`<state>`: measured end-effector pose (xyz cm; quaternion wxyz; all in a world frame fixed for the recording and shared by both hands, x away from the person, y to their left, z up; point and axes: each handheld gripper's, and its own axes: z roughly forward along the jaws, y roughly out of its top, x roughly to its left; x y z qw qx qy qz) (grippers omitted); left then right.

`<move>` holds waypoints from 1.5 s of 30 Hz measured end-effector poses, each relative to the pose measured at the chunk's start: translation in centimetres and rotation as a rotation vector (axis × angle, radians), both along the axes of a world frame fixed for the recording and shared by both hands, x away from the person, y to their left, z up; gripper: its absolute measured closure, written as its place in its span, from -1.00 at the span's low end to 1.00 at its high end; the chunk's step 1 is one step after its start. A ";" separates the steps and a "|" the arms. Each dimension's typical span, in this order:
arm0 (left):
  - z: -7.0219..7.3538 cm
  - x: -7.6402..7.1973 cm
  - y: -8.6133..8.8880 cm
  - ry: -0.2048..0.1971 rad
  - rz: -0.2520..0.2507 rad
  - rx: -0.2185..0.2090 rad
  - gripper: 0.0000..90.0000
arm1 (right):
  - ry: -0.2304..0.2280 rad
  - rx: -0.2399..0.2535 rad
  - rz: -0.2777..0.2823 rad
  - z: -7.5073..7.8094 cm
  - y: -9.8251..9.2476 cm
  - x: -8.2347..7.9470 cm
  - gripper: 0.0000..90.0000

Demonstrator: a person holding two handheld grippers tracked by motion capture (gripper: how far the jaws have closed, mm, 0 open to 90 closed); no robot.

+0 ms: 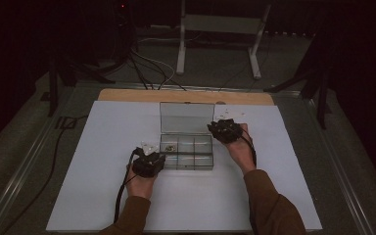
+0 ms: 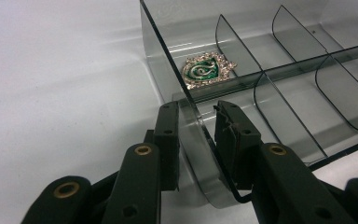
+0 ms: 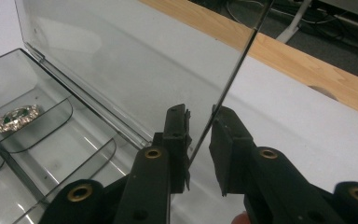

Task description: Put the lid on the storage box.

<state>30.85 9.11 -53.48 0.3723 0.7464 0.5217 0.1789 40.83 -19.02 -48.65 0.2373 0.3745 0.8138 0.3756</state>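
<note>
A clear grey compartment box (image 2: pixel 279 70) sits on a white table surface (image 2: pixel 60 84), seen along the left gripper (image 2: pixel 198 123). The gripper's 2 black jaws straddle the rounded corner of the box's near wall, with the plastic edge running up between them; whether both pads press on it cannot be told. In the compartment just beyond lies a green and silver crest-shaped badge (image 2: pixel 206 70), flat against the box's side wall. Curved dividers part the other compartments.
</note>
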 end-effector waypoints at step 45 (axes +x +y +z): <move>-0.1 0.0 0.2 -0.013 0.032 -0.019 0.32 | -0.005 -0.008 0.055 0.4 -0.8 -2.0 0.82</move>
